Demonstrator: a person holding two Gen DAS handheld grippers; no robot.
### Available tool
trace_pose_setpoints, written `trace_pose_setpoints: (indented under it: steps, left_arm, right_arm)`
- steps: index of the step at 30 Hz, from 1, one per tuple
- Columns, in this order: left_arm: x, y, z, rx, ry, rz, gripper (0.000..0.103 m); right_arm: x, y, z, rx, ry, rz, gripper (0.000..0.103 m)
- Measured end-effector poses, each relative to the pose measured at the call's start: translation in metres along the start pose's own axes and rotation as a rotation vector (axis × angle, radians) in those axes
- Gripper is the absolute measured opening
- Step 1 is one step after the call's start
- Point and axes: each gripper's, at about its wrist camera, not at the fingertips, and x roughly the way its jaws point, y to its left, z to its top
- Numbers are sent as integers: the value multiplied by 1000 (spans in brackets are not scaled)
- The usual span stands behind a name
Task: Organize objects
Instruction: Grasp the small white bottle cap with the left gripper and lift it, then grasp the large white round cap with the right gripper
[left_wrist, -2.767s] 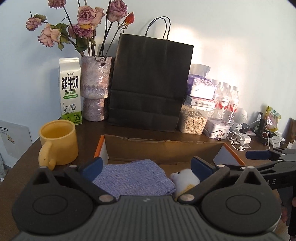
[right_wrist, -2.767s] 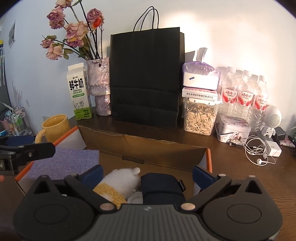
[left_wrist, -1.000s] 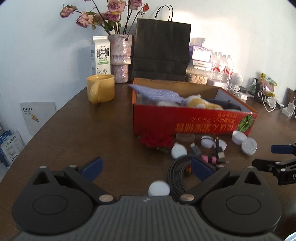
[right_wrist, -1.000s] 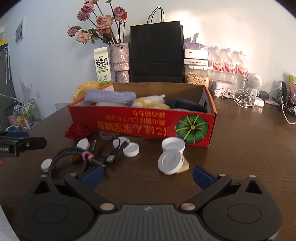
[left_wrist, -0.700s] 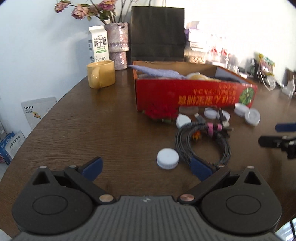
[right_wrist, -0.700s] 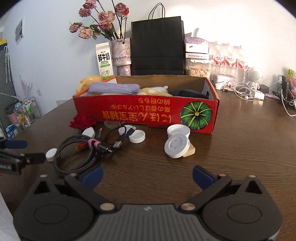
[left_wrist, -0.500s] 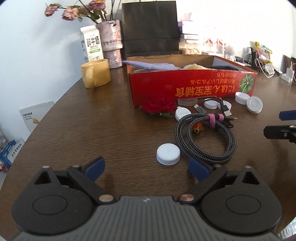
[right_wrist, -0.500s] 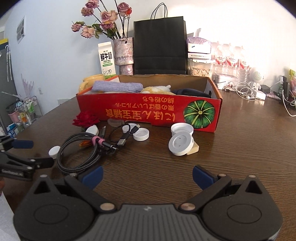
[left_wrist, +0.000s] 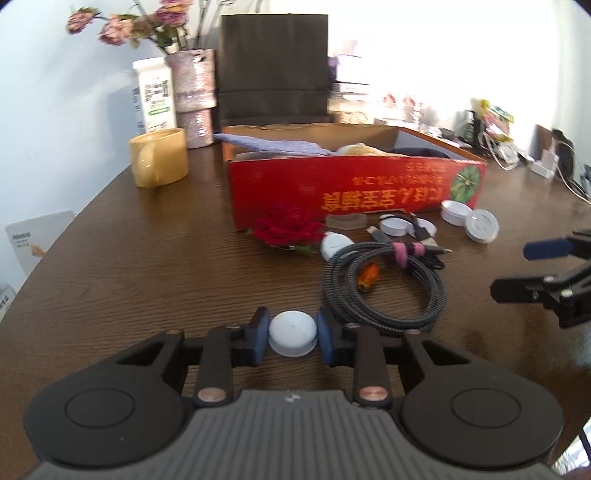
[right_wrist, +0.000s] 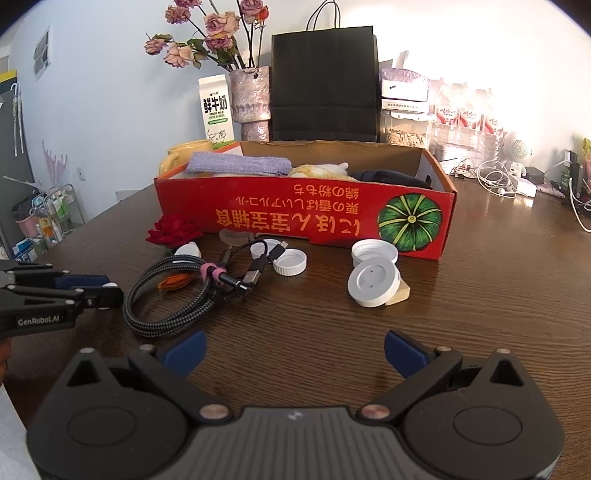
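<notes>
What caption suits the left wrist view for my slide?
Left gripper closing on a white bottle cap on the wooden table, beside a coiled cable near the red box.

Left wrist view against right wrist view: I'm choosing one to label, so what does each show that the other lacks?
Only the left wrist view shows the left gripper closing around the small white cap. Only the right wrist view shows the pumpkin print sharply and the right gripper open. Both show the red box and coiled cable.
</notes>
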Motion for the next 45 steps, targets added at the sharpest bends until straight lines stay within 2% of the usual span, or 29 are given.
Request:
trace_pose_setpoints:
  steps: [9,14,16,19,21,25,31,33,35,36,45]
  left_arm:
    - [-6,15,5,-86,-30,33,29]
    - [-6,13,9,-93,-38,33,29]
    - [-7,13,10,-94,-40,29,29]
    - [-8,11,11,-95,-42,25,29]
    - [-9,9,12,-92,-47,25,29]
    - [-11,6,15,-92,-59,23,29]
    - [-11,3,18,-80,-57,28,29]
    - [-11,2,19,-80,-59,29,29]
    - [-11,1,19,-80,-61,27,29]
    - [-10,0,20,-82,-61,27,29]
    - [-8,-4,22,-84,-62,22,29]
  right_arm:
    - [4,-6,1,1,-8,-34,103]
    - [10,-9,3,-70,-25,-102,103]
    - [11,-10,7,-86,-21,-102,102]
    - [12,-7,11,-169,-51,-163,94]
    - [14,-8,16,-197,-63,-166,92]
    - [24,-11,24,-248,-64,-188,81]
    - [40,-9,26,-346,-34,-195,73]
    - [42,-9,28,-363,-33,-197,67]
    - [46,-10,28,-366,-29,-198,44]
    - [46,-11,28,-359,-26,-190,38]
    - [40,-19,28,-305,-68,-172,39]
